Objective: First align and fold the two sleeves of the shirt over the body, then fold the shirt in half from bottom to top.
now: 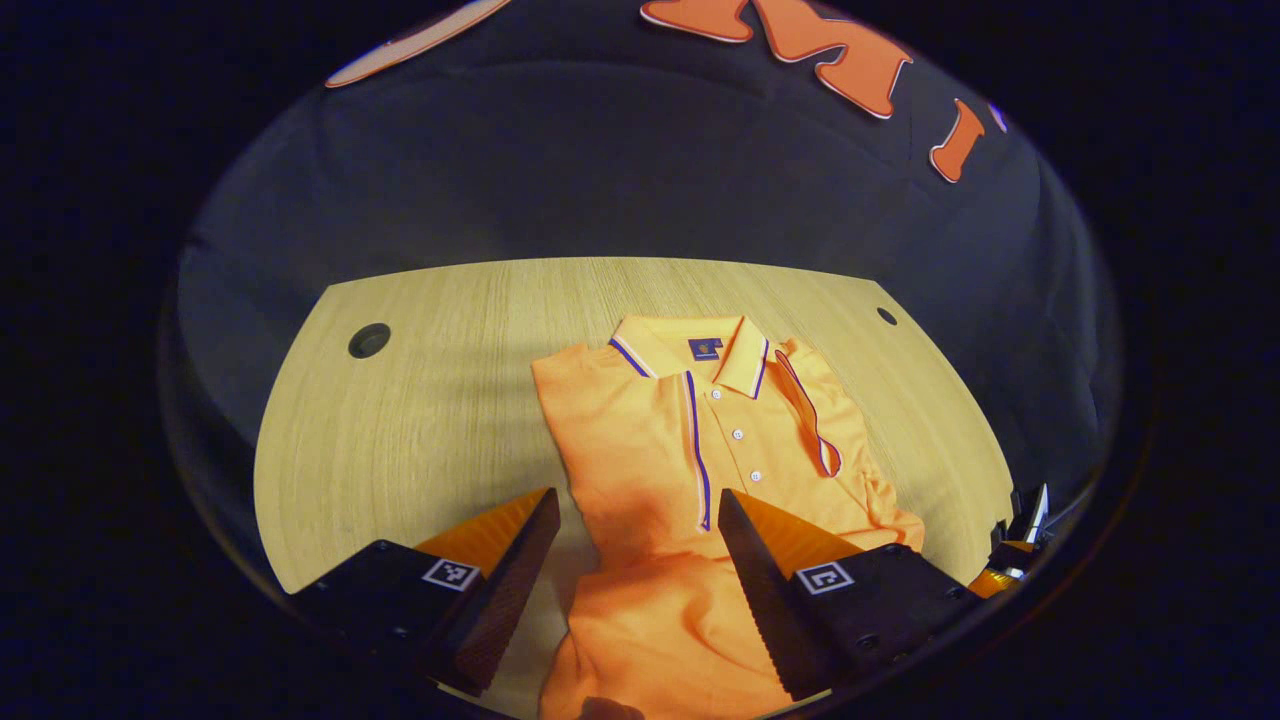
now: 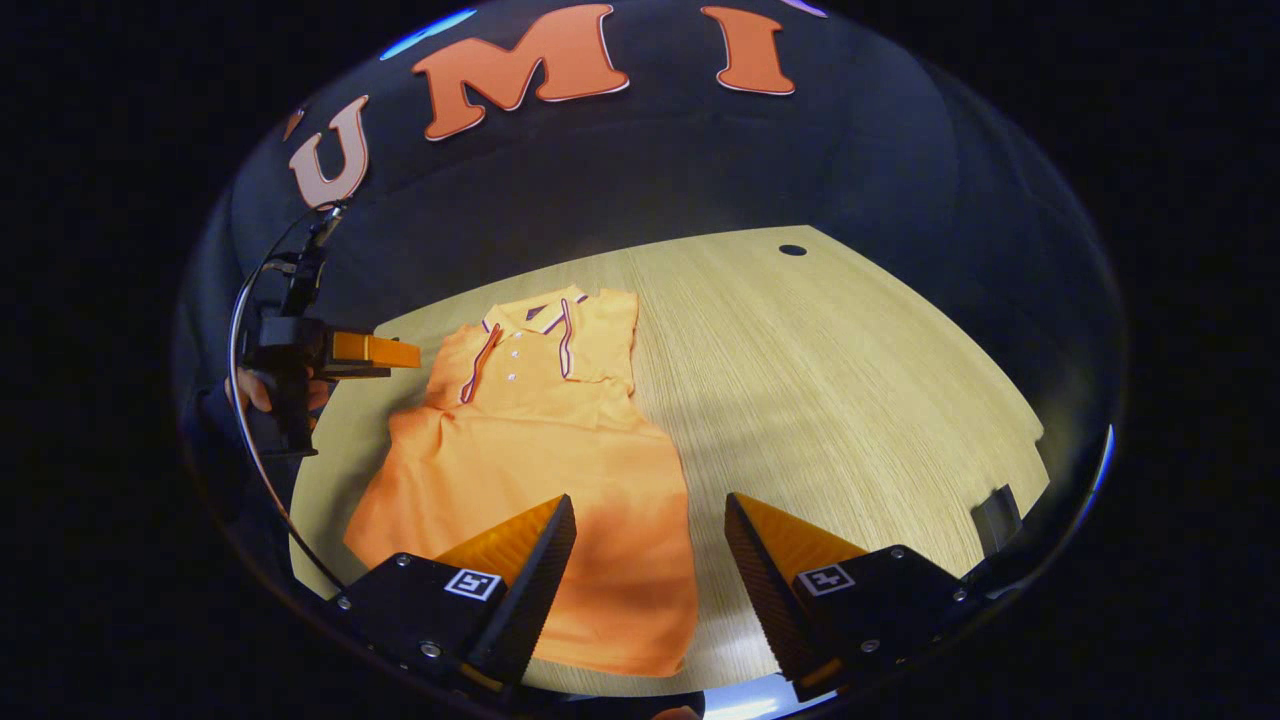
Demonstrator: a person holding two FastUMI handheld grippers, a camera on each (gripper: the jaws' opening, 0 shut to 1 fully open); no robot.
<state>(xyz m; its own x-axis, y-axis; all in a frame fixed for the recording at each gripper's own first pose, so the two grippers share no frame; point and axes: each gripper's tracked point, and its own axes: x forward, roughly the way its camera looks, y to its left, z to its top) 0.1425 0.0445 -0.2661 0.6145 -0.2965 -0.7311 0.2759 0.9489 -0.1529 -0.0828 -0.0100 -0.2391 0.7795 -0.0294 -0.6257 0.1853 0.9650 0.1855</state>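
In the left gripper view my left tool [image 1: 640, 560] hangs wide apart and empty over the orange shirt [image 1: 660, 470], which lies flat on the bench [image 1: 420, 400], collar at 12 o'clock. One sleeve [image 1: 815, 420] lies folded over the body.

In the right gripper view my right tool [image 2: 650, 570] is also spread wide, holding nothing, over the hem [image 2: 610, 640] at 6 o'clock. Both sleeves seem tucked, though I can't be sure. I'd pinch both hem corners evenly and lift toward the collar [image 2: 535, 312].
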